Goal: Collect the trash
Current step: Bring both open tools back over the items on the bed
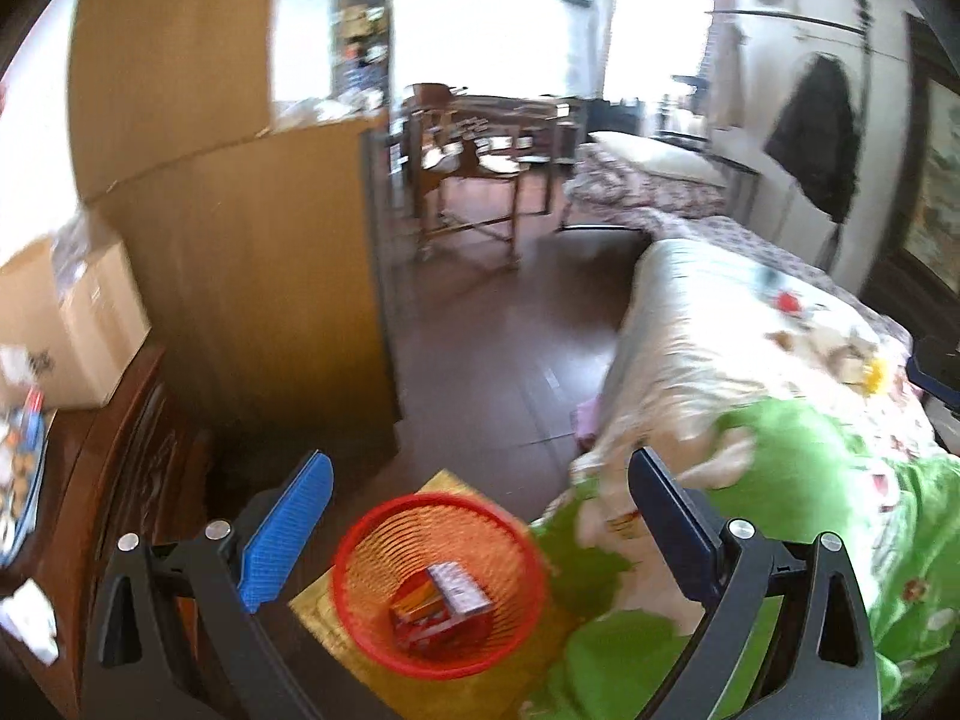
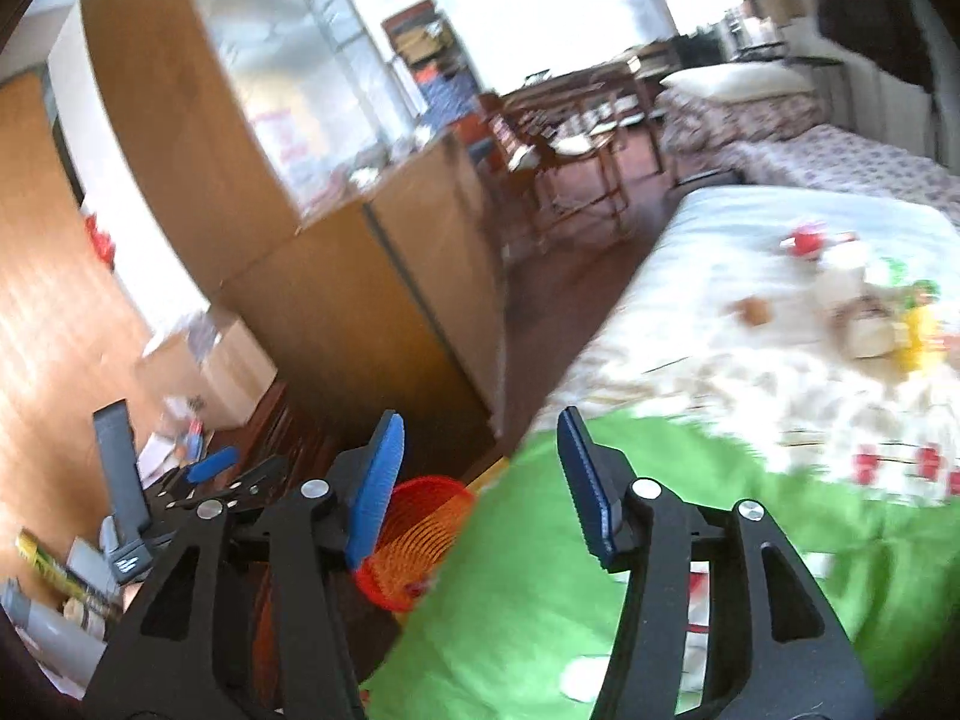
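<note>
The left gripper (image 1: 477,522) hangs with its blue-padded jaws wide apart and nothing between them, above a red mesh basket (image 1: 366,612) that stands on a yellow mat (image 1: 336,624) on the dark floor (image 1: 498,348). Small printed cartons (image 1: 441,603) lie in the bottom of the basket, which sits between a dark wooden dresser (image 1: 114,480) on the left and a bed with a green and floral cover (image 1: 798,480) on the right. A cardboard box (image 1: 78,324) rests on the dresser, a tan cabinet (image 1: 252,252) rises behind it, and a wooden table (image 1: 480,138) stands farther back, blurred.
</note>
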